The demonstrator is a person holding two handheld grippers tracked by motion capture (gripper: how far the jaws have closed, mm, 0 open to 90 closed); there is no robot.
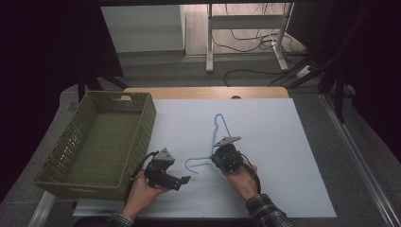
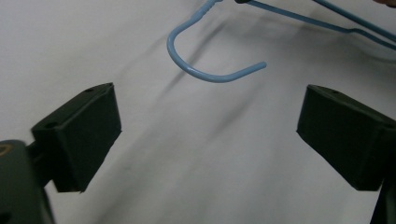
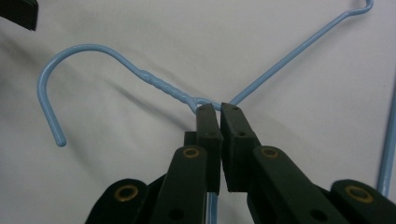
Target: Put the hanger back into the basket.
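Observation:
A light blue wire hanger (image 1: 223,126) lies on the white sheet (image 1: 279,156), its hook (image 1: 189,163) pointing toward the left gripper. My right gripper (image 1: 213,158) is shut on the hanger where the twisted neck meets the shoulders; in the right gripper view the pads (image 3: 219,109) pinch the wire (image 3: 159,84). Held low over the sheet near the basket, my left gripper (image 1: 183,181) is open. In the left gripper view its jaws (image 2: 208,116) stand wide apart with nothing between them, and the hook (image 2: 205,77) lies just beyond the fingertips.
An olive-green woven basket (image 1: 142,118) stands at the left of the sheet, close to the left hand. The table's wooden edge (image 1: 203,92) runs along the back. Beyond it, a desk frame (image 1: 209,42) and cables (image 1: 246,73) are on the floor.

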